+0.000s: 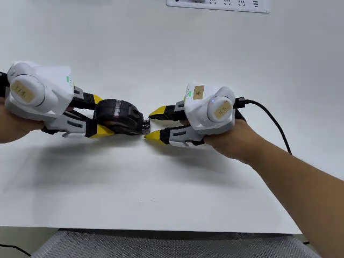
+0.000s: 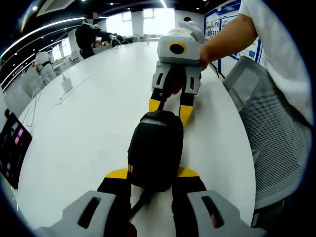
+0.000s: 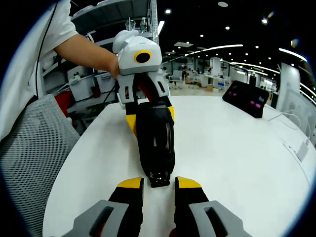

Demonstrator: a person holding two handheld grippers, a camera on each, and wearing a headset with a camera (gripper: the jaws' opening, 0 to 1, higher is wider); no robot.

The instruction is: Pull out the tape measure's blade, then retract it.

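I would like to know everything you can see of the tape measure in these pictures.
The tape measure has a rounded black case, plastic or rubber by its look. The left gripper clamps it by its sides over the white table. Its blade is not pulled out; just the small metal end hook sticks out, between the yellow tips of the open right gripper.

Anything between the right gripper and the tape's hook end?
Nothing visible. The right gripper is open, and the hook of the tape measure sits right at the gap between its yellow tips. The left gripper clamps the case from the opposite side, over the white table.
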